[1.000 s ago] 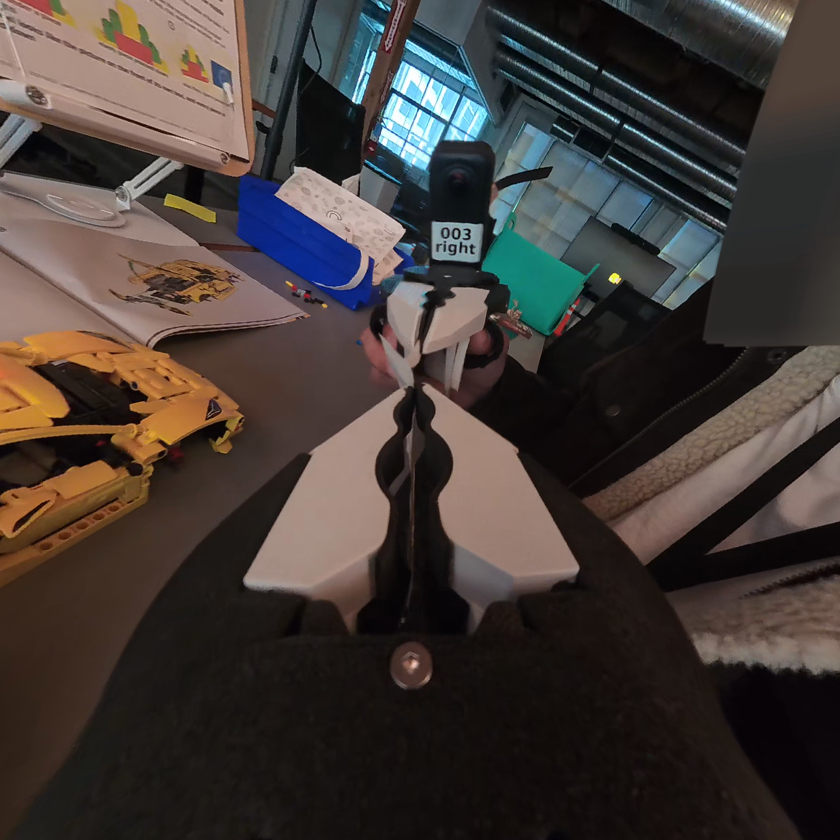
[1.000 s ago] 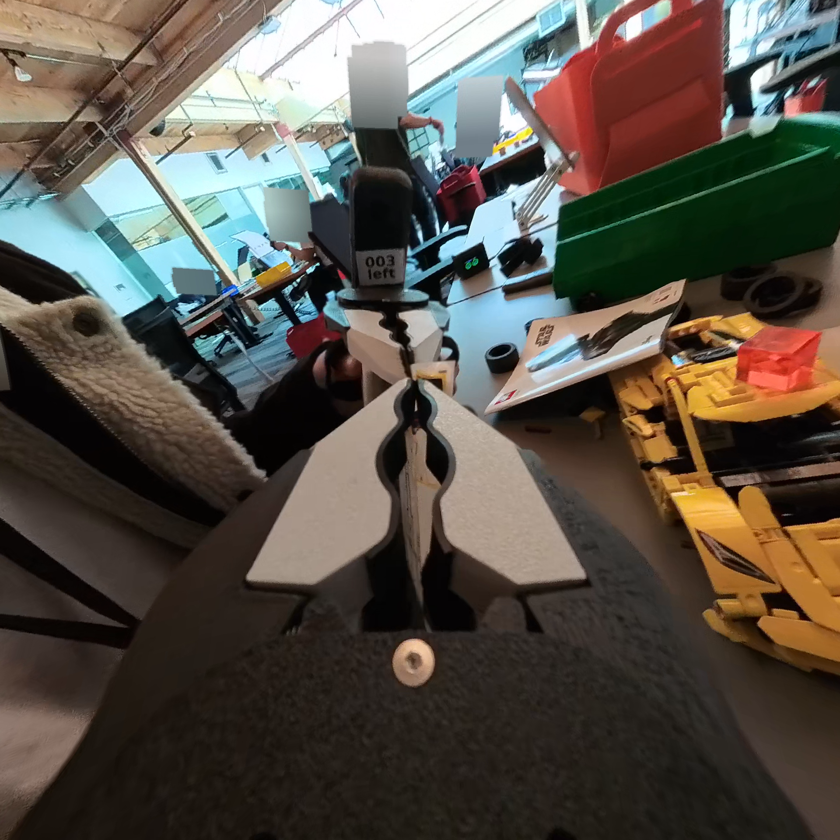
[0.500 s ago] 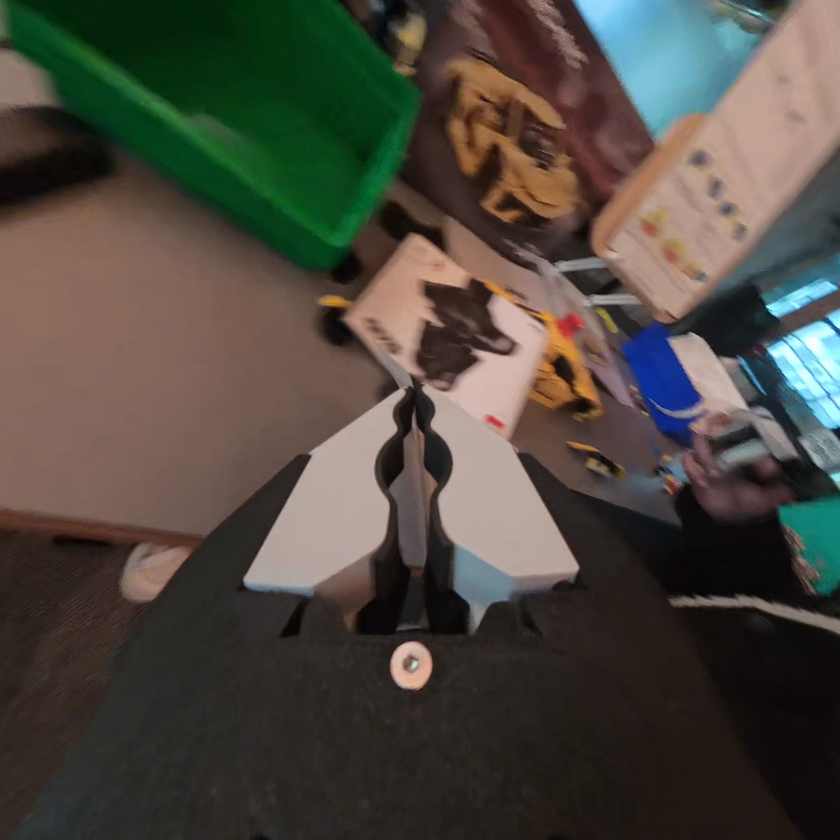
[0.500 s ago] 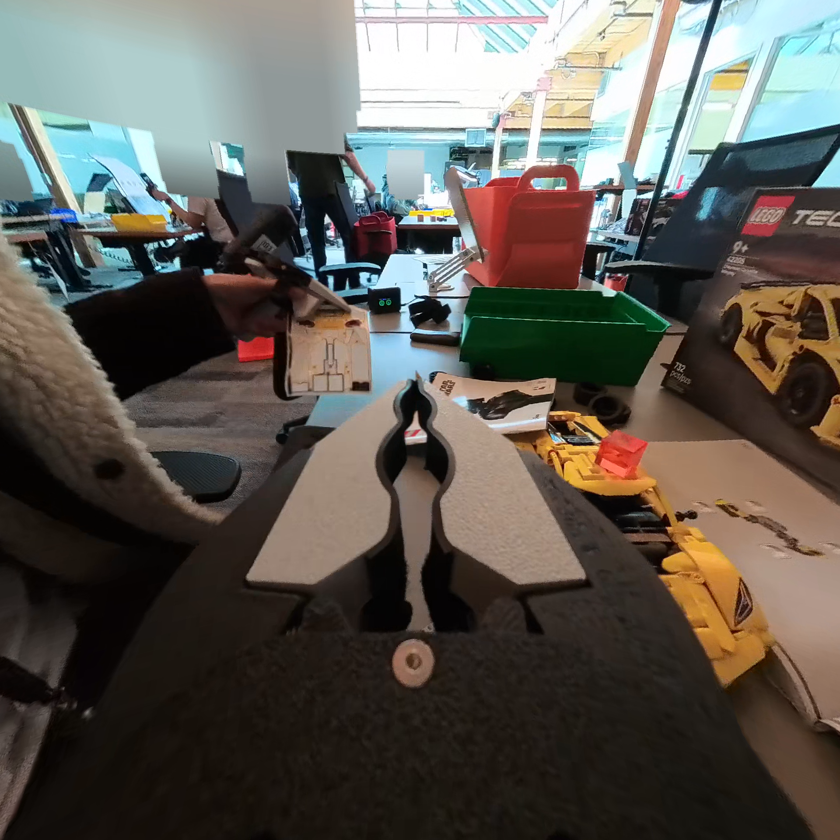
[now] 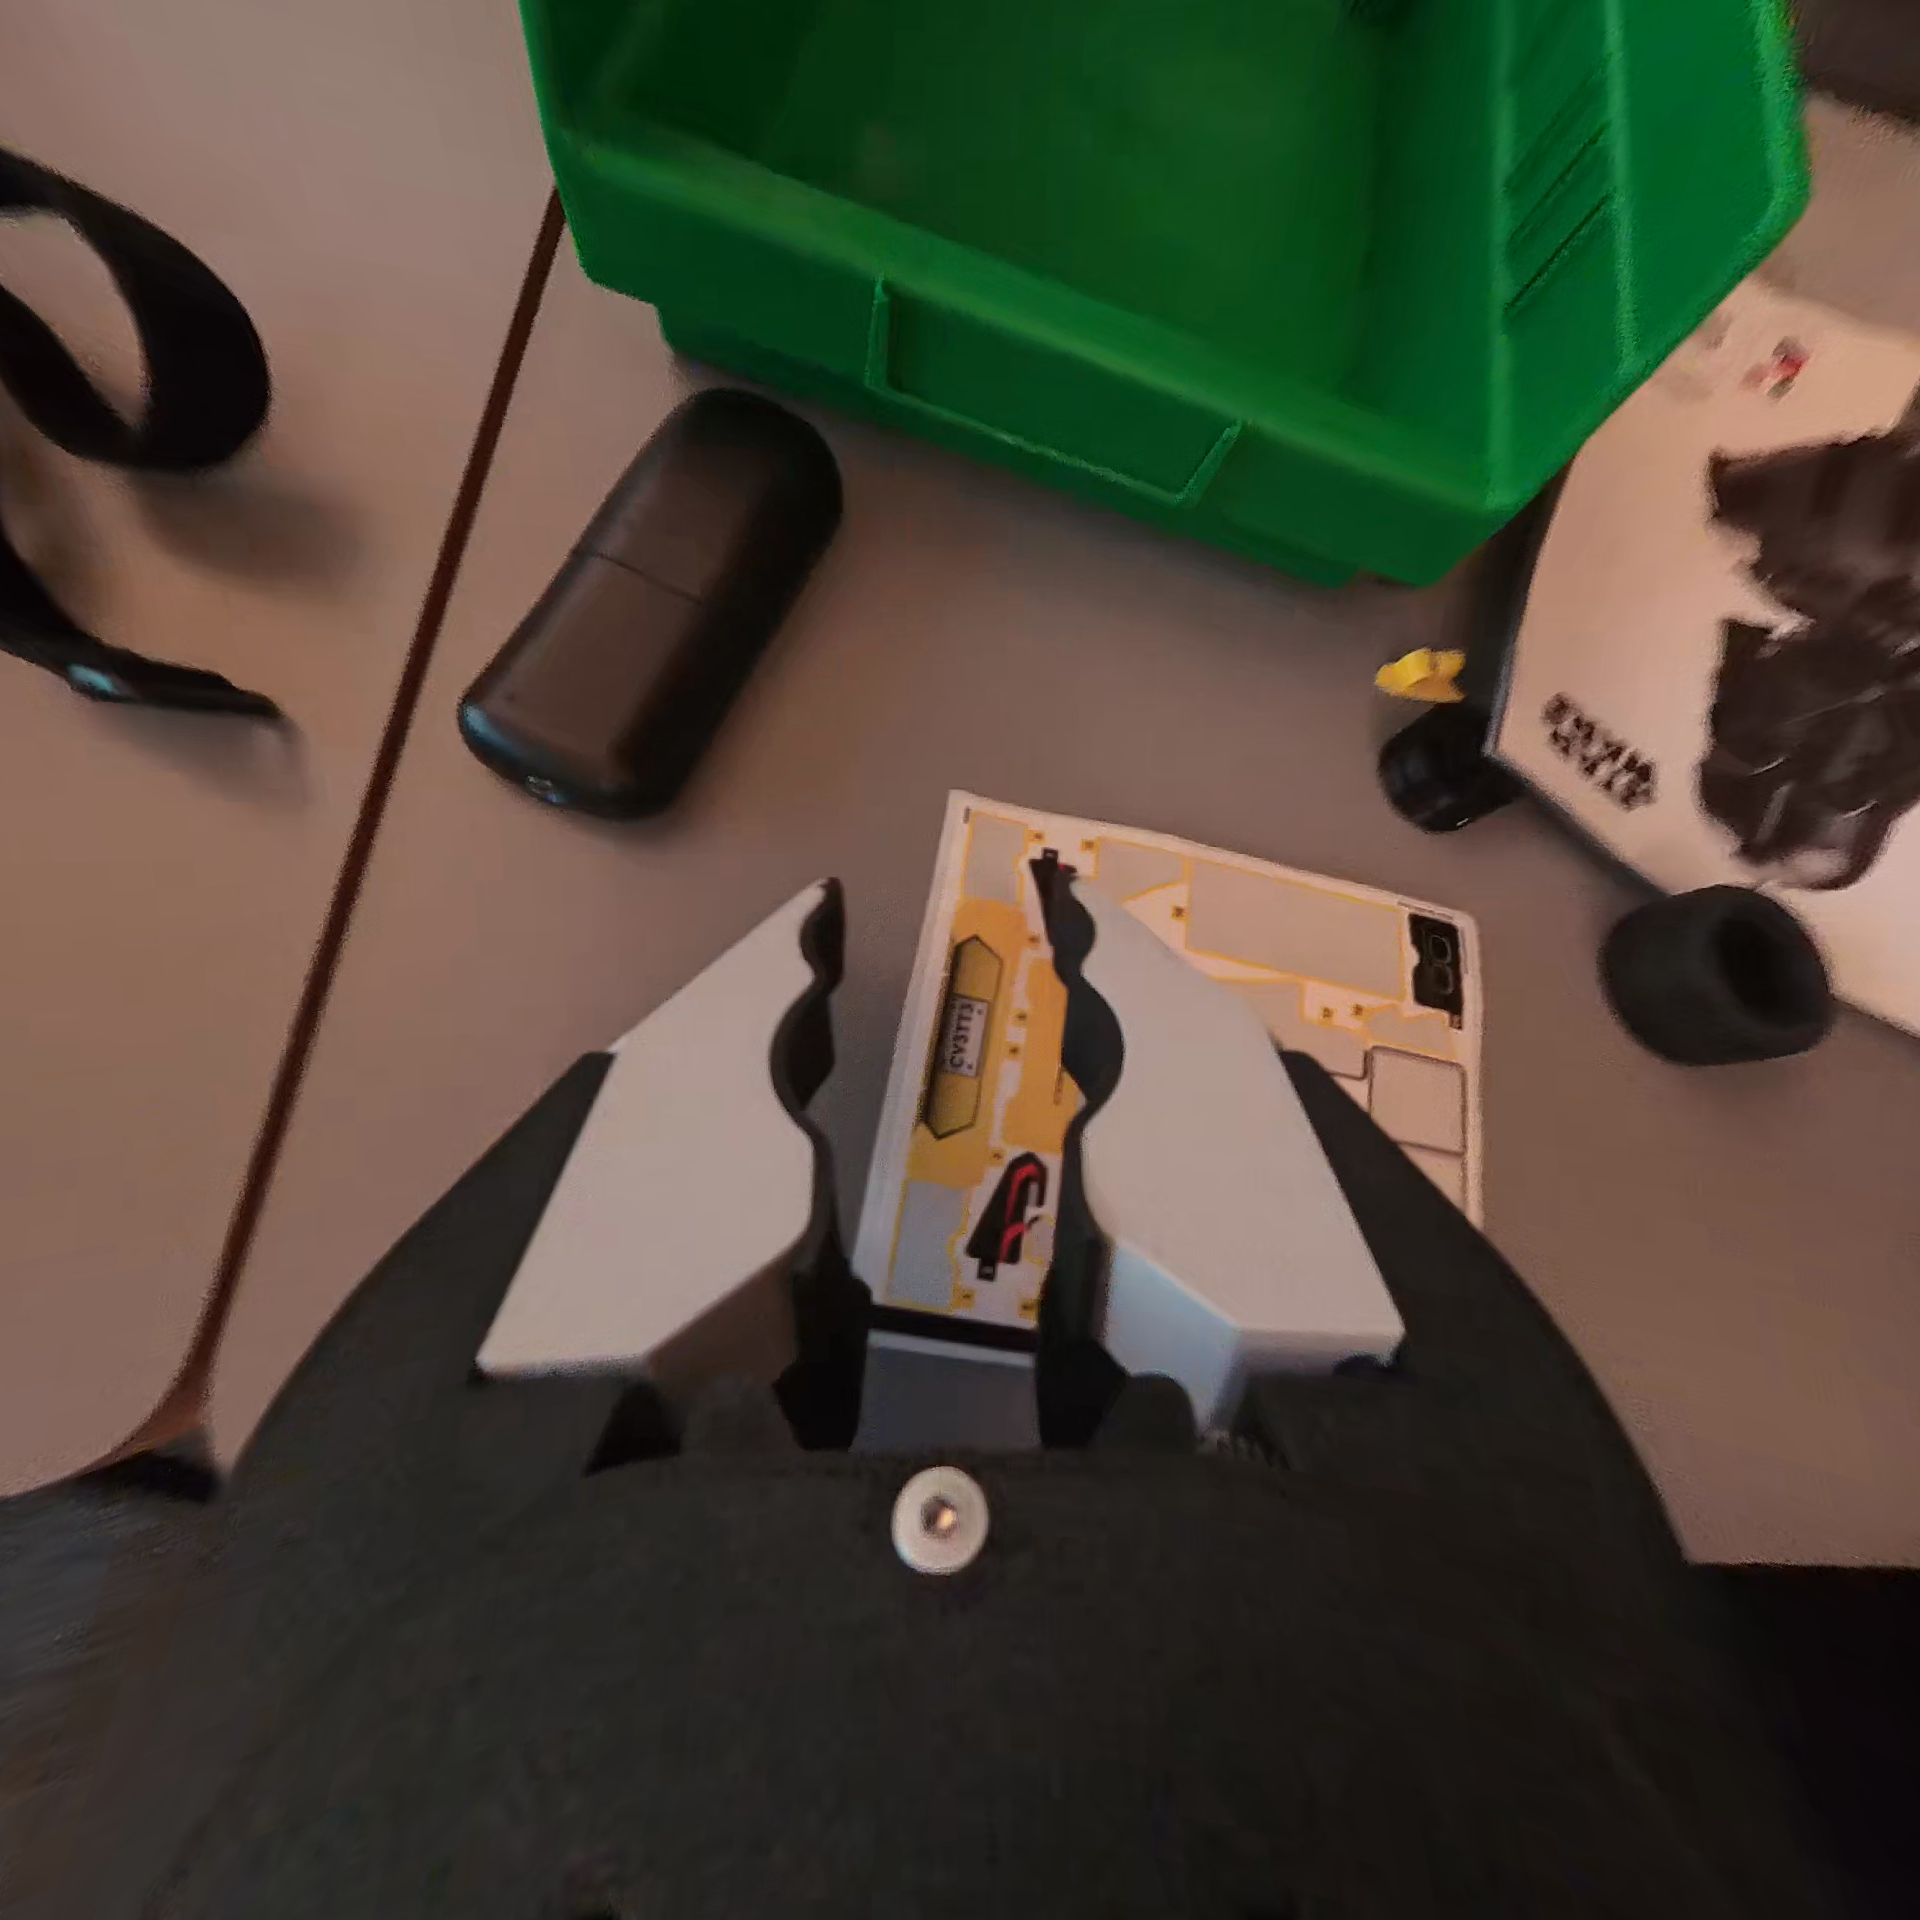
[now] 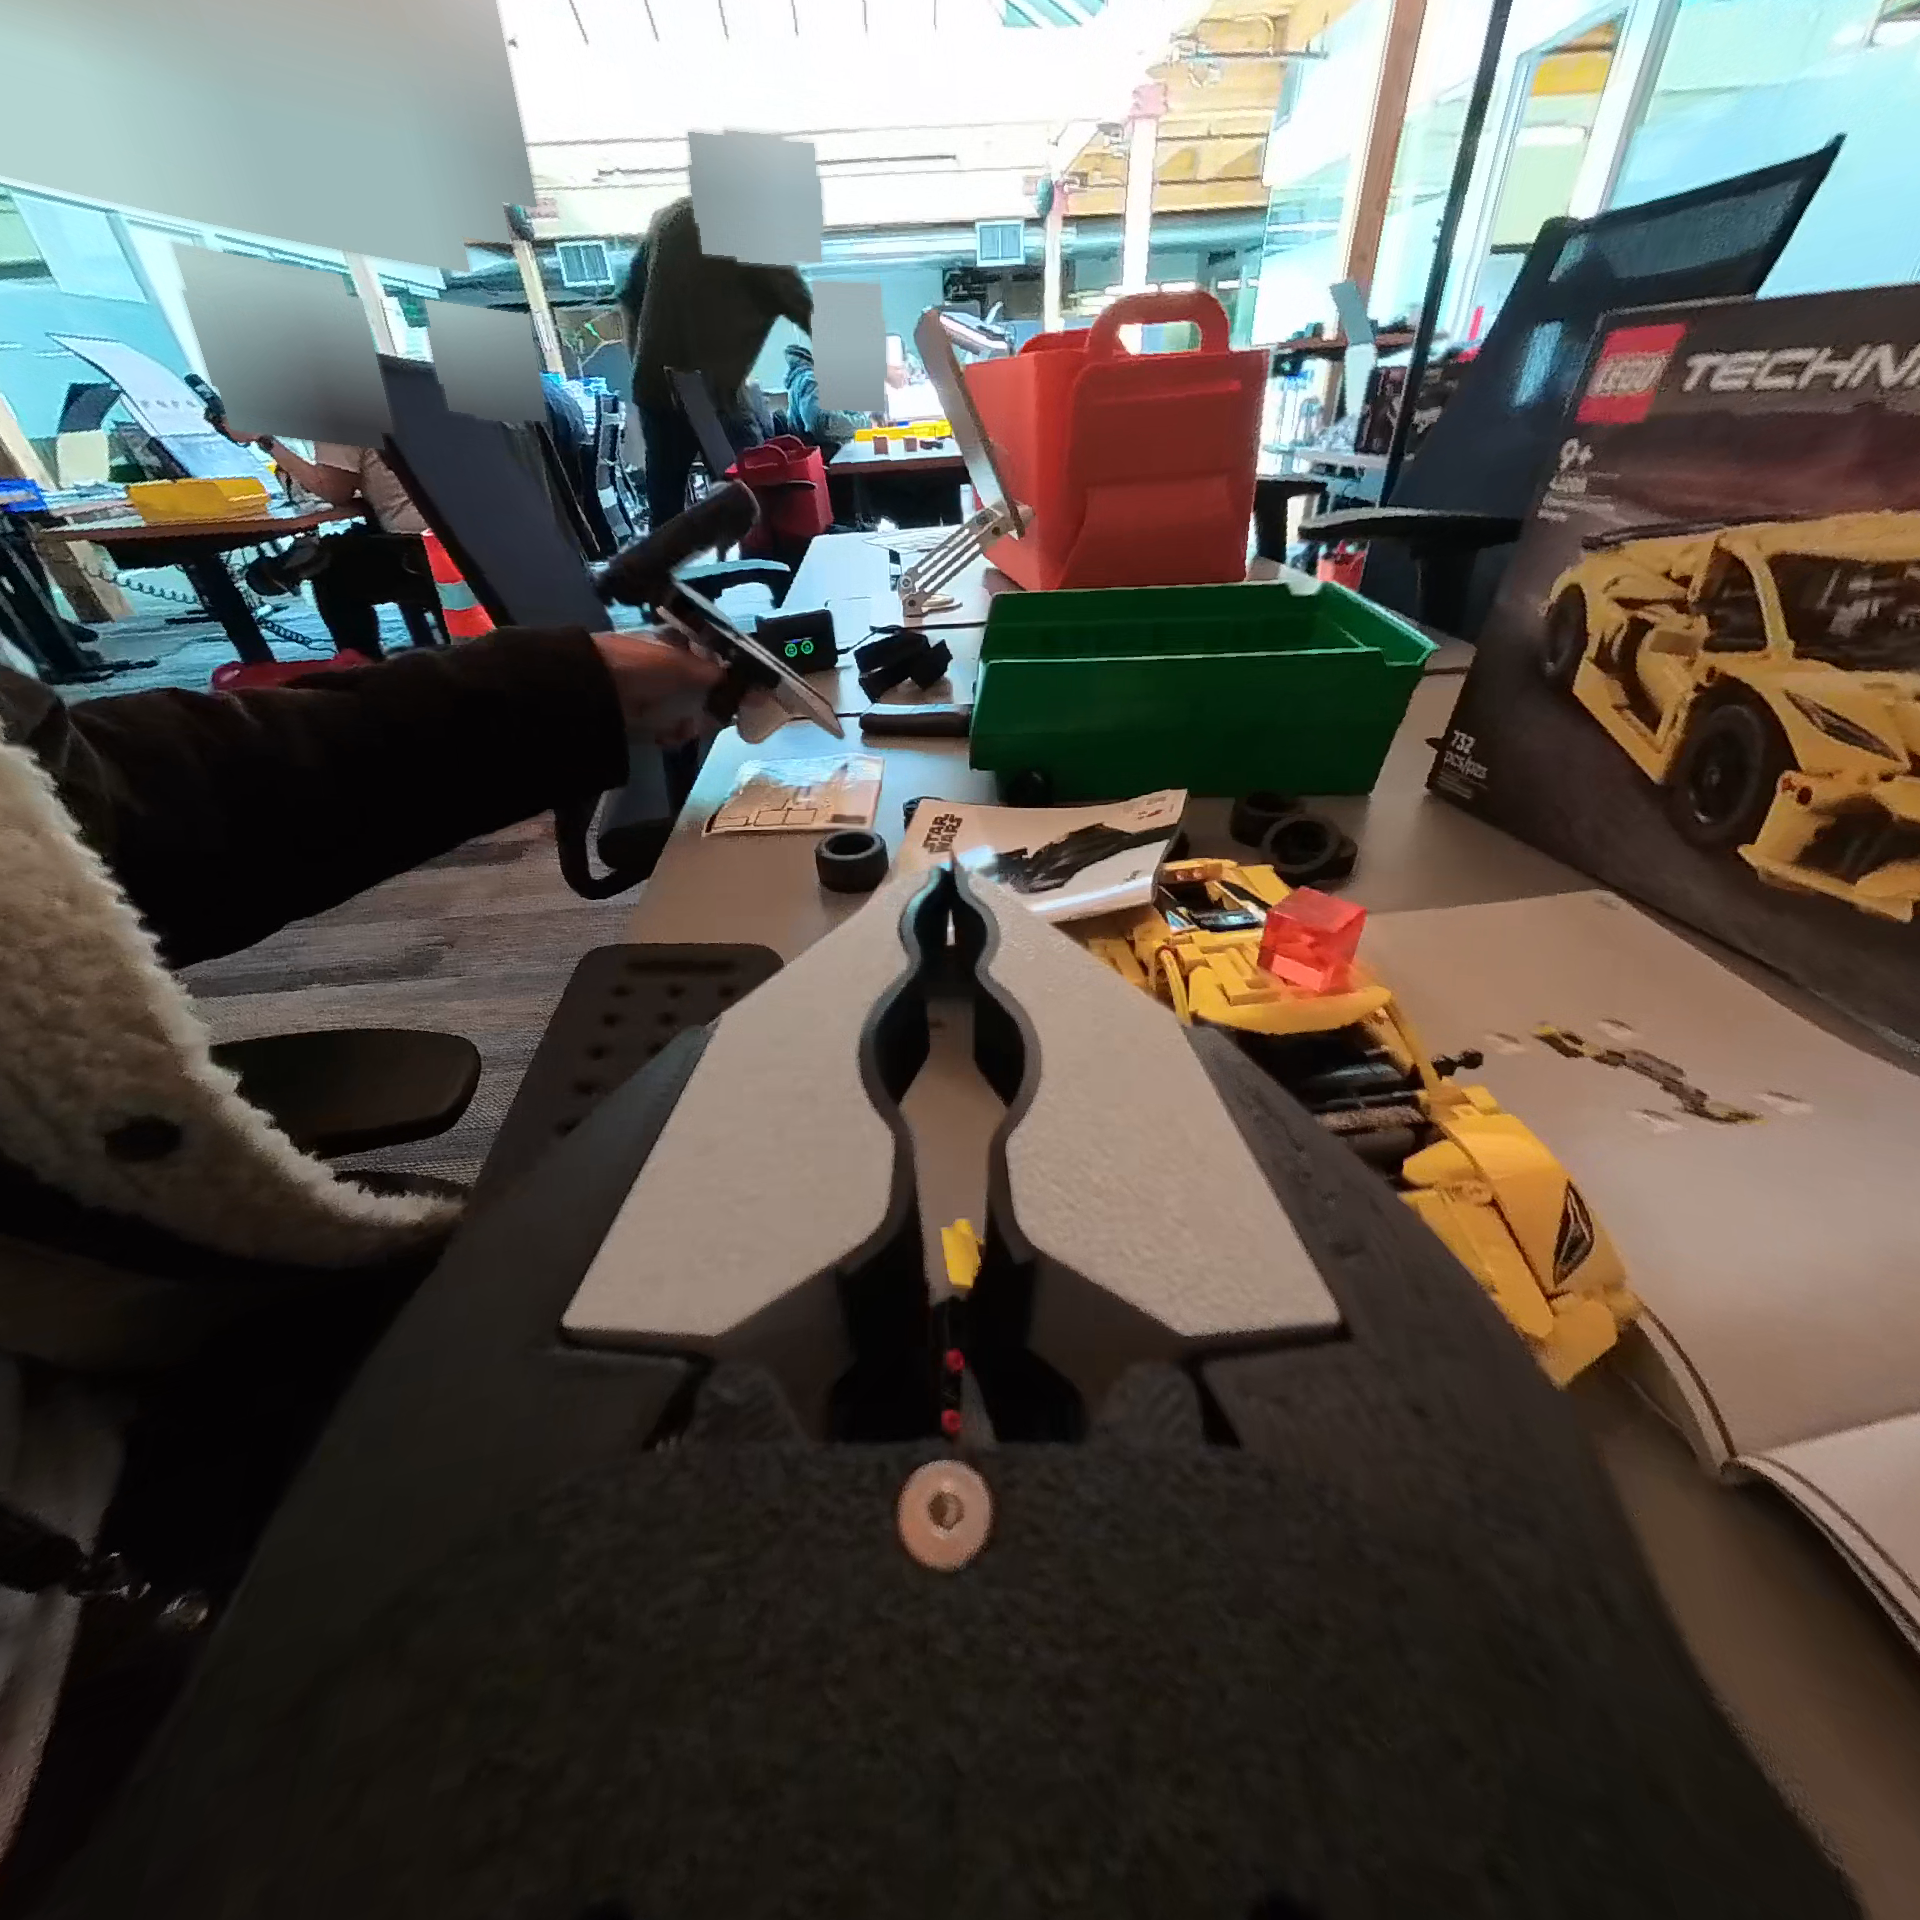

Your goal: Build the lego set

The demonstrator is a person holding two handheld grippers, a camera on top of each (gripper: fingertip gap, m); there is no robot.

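Left gripper [image 5: 940,904]: tilted down over the grey table [image 5: 312,987], jaws spread wide apart, nothing between them; in the right wrist view it hangs in the air above the table's near-left edge
Sticker sheet [image 5: 1247,956]: flat on the table right under the open left jaws, white with yellow-outlined shapes, its far corners showing past the right finger; in the right wrist view it lies at about 11 o'clock from the right gripper's tips
Right gripper [image 6: 951,894]: jaws drawn together at the tips, with only a thin slit there; whether anything is pinched at the tips I cannot tell
Small yellow piece [image 6: 958,1252]: shows low in the gap between the right fingers, with red dots below it; held or lying beneath, I cannot tell
Yellow lego car [image 6: 1403,1101]: part-built, on the table at 2 o'clock from the right gripper, a clear red block [image 6: 1311,937] resting on top
Green bin [image 5: 1143,260]: at 12 o'clock beyond the sheet in the left wrist view
Black case [image 5: 655,603]: lying at 10 o'clock from the left tips, just beside the bin
Black tyre [image 5: 1714,987]: loose at 3 o'clock from the sheet
Booklet [image 6: 1049,852]: leaning on the car's far end, touching it
Set box [image 6: 1714,644]: standing at the right edge of the right wrist view
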